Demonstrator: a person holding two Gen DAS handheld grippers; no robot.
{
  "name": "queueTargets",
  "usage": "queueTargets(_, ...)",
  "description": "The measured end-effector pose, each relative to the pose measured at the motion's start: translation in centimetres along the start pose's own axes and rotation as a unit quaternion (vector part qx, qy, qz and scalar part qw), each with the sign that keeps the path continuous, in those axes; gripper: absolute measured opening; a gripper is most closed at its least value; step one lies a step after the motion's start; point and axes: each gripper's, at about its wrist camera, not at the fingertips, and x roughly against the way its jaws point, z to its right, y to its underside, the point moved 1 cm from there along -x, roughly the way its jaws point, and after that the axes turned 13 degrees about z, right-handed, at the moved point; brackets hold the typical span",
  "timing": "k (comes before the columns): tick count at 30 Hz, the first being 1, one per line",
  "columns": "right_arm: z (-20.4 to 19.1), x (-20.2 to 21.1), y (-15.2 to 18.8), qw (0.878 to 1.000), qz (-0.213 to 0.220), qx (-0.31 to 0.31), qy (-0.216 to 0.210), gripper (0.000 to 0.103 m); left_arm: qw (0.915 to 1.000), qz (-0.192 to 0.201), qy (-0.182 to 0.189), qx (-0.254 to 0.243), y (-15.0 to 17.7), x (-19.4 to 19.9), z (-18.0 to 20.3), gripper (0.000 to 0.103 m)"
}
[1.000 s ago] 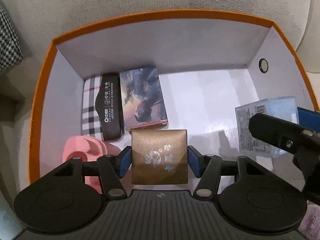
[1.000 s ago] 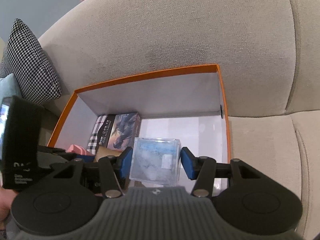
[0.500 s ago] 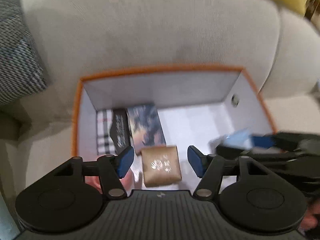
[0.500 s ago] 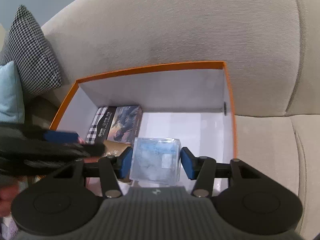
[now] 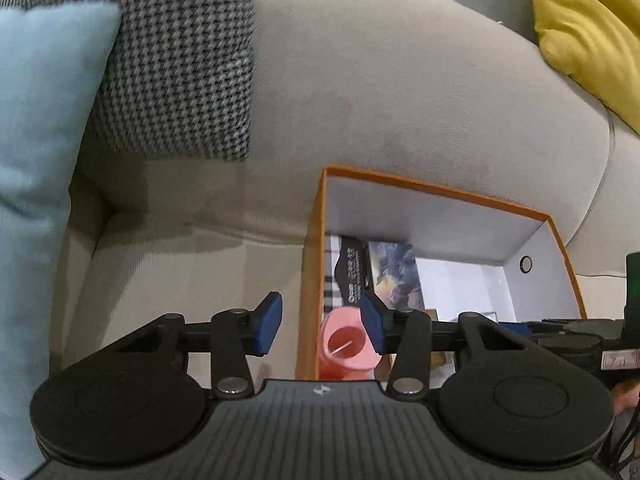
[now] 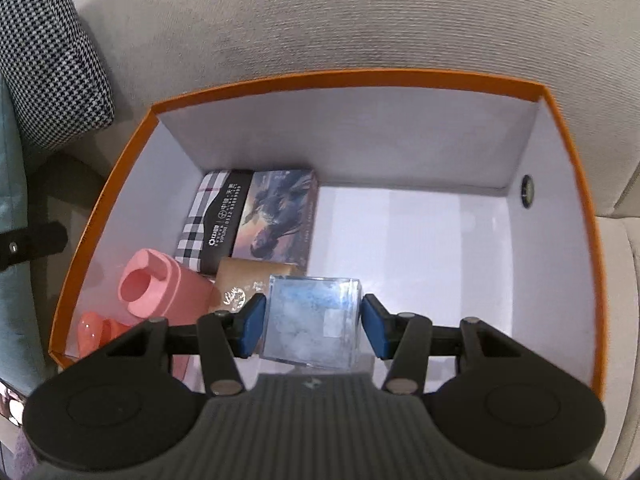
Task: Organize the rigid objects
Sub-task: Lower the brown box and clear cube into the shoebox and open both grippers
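An orange box (image 6: 576, 184) with white walls sits on the sofa seat. Inside at its left lie a plaid case with a black sleeve (image 6: 216, 216), a horse-picture box (image 6: 280, 212), a gold-brown box (image 6: 248, 280) and a pink holder (image 6: 156, 288). My right gripper (image 6: 312, 328) is shut on a clear plastic box with a blue filling (image 6: 312, 320), held above the orange box's floor near the gold-brown box. My left gripper (image 5: 322, 324) hangs above the left rim of the orange box (image 5: 440, 190). Its jaws are closing with nothing between them, and the pink holder (image 5: 346, 344) shows below.
A houndstooth cushion (image 5: 176, 64) and a light blue cushion (image 5: 44, 120) lean at the sofa's left. A yellow cushion (image 5: 592, 20) sits at the upper right. The beige sofa back (image 6: 360, 20) rises right behind the box. The right half of the box floor (image 6: 440, 240) is bare.
My left gripper let go of the gold-brown box in the orange box, then rose and drew away to the left. My right gripper carried the clear box forward and lower over the orange box.
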Motion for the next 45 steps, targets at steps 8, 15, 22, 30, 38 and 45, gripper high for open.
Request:
queueTargets(8,-0.4,0.2,0.1,1.0,-0.016,-0.011,0.004,0.053,0.9994,-0.013,0.021,0.025,1.7,0.0,-1.6,0.048)
queueTargets(15,0.1,2.0,0.7,0.998,-0.06,-0.03,-0.021,0.053,0.9982,-0.01,0.034,0.048,2.3,0.1,-2.5,0.048)
queueTargets(22,-0.9,0.8,1.6,0.992,-0.11,-0.041,-0.053,0.053,0.9977,-0.009,0.038,0.055,2.6,0.3,-3.0,0.048)
queueTargets(30,-2.5,-1.4,2.4,0.988,-0.125,-0.073,-0.05,0.053,0.9974,-0.017,0.042,0.056,3.0,0.2,-3.4,0.046)
queueTargets(38,-3.1,-1.7,2.8,0.987,-0.124,-0.089,-0.047,0.055,0.9971,-0.024,0.046,0.056,3.5,0.0,-3.2,0.044)
queueTargets(45,-2.2,0.0,2.4,0.987,-0.119,-0.093,-0.053,0.04,0.997,-0.023,0.049,0.056,3.6,0.2,-3.0,0.042)
